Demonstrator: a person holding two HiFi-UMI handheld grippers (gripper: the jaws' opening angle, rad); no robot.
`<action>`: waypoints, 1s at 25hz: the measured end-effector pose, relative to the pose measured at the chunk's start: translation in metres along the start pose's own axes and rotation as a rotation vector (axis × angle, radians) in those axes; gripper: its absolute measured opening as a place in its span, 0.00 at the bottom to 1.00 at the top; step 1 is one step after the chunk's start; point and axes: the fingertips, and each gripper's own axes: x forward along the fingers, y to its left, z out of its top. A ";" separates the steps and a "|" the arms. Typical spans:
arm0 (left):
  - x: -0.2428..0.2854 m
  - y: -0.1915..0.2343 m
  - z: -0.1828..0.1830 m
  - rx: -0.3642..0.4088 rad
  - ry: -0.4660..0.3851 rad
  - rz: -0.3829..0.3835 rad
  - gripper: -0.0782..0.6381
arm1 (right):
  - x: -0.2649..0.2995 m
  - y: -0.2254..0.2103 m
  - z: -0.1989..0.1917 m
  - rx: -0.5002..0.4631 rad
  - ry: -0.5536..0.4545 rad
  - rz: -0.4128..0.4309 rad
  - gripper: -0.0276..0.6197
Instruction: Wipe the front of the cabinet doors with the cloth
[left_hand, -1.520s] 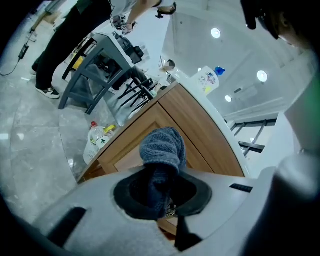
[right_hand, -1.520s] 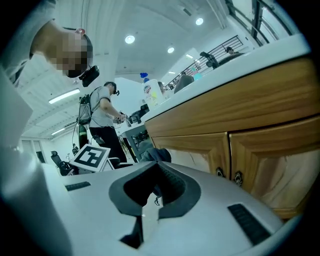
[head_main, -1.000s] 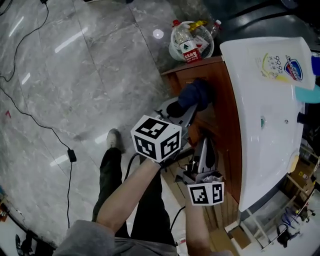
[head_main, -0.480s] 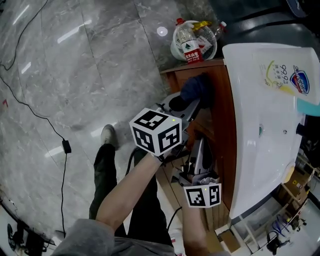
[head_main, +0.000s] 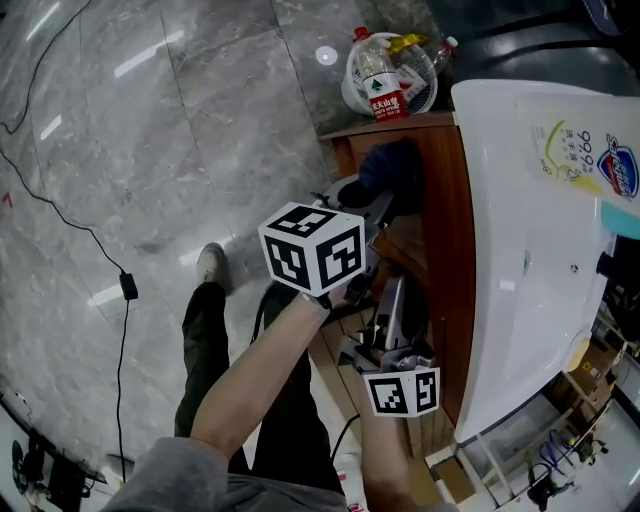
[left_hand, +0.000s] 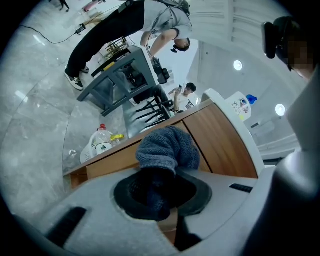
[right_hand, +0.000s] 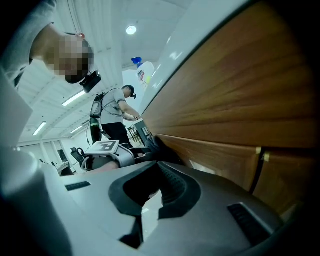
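A dark blue cloth (head_main: 392, 165) is pressed against the brown wooden cabinet door (head_main: 440, 210) near its far end. My left gripper (head_main: 375, 197) is shut on it, with its marker cube nearer to me. In the left gripper view the cloth (left_hand: 167, 149) bulges out of the jaws and lies on the cabinet front (left_hand: 222, 145). My right gripper (head_main: 396, 295) hangs lower along the same front, shut with nothing in it. In the right gripper view the right gripper (right_hand: 154, 196) runs close beside the door panel (right_hand: 235, 95), and the left gripper's cube shows further along.
A white bin of plastic bottles (head_main: 390, 72) stands on the floor past the cabinet's far end. A white basin top (head_main: 540, 250) with a soap bottle (head_main: 590, 160) overhangs the doors. A cable with an adapter (head_main: 128, 287) crosses the marble floor. My shoe (head_main: 210, 265) is below.
The left gripper and the cloth have slid a little toward the far end of the cabinet door. The right gripper has stayed about where it was.
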 end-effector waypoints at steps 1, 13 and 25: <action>0.001 0.003 -0.001 -0.001 0.001 0.005 0.17 | 0.001 0.000 0.000 0.000 -0.001 0.001 0.06; 0.015 0.060 -0.029 -0.024 0.081 0.090 0.17 | -0.002 -0.012 -0.013 -0.004 0.025 -0.004 0.06; 0.029 0.128 -0.059 0.015 0.198 0.227 0.17 | 0.004 -0.026 -0.013 -0.010 0.042 -0.005 0.06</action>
